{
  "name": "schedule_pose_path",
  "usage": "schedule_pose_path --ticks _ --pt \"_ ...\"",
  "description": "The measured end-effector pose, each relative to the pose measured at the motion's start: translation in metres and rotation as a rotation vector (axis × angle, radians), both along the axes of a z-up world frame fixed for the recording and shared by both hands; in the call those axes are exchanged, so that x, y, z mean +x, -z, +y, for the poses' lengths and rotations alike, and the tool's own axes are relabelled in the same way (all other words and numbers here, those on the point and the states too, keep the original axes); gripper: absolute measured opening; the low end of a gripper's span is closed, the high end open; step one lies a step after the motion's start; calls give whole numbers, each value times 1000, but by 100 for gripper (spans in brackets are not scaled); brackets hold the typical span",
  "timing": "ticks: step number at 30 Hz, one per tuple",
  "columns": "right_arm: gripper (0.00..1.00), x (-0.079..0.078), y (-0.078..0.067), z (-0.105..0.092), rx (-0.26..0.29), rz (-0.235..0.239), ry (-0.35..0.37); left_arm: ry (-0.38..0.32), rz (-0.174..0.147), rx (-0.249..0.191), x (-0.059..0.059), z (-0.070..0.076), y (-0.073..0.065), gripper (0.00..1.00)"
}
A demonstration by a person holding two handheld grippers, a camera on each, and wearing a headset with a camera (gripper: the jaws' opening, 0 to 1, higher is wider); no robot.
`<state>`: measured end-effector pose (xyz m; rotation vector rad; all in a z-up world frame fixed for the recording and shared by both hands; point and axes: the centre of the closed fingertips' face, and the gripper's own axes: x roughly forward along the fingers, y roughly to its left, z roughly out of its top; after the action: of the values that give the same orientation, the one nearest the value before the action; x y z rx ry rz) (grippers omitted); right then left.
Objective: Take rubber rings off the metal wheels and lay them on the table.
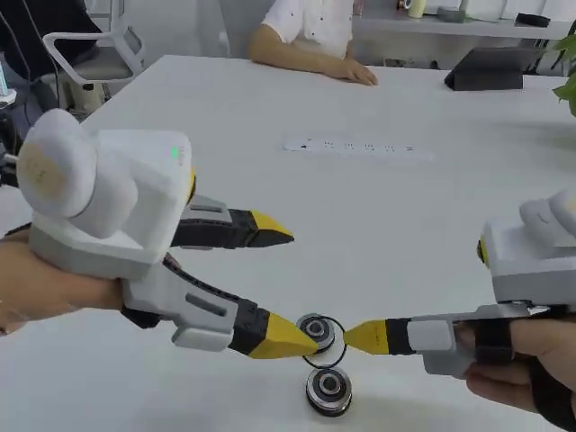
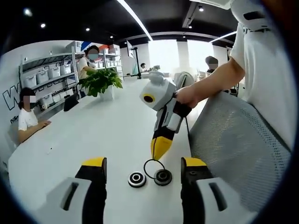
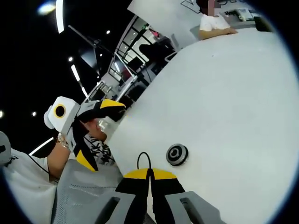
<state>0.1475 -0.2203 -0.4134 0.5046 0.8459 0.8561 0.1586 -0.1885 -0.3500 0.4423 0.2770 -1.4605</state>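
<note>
Black rubber ring (image 2: 145, 168), half off one round metal wheel (image 1: 315, 330), pinched by right claw (image 1: 355, 337); left claw (image 1: 281, 283) gapes; second wheel (image 1: 328, 389) seemingly awaits.

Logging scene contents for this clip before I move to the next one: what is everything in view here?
metal wheels: two, silver with dark centres, close together at the table's near edge
rubber ring: one, black, thin loop by the farther wheel
table: one, white
power strip: one, white, mid-table
case: one, black, far right
plant: one, green, table's far end
seated person: one, white top, far side
chair: one, grey, far left
left gripper: white, yellow-tipped, open beside the wheels
right gripper: same colours, shut on the ring
</note>
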Motion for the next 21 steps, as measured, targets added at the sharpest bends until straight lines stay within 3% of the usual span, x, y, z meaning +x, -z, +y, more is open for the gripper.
schedule_pose_path --ticks 10,17,21 --pt "0 7 -16 -4 16 -53 29 -44 -16 20 -6 23 -7 73" --pt "0 13 -25 -8 37 -76 57 -93 -27 31 -9 46 -9 79" --pt "0 14 -28 -10 48 -81 69 -130 -18 9 -10 59 -13 84"
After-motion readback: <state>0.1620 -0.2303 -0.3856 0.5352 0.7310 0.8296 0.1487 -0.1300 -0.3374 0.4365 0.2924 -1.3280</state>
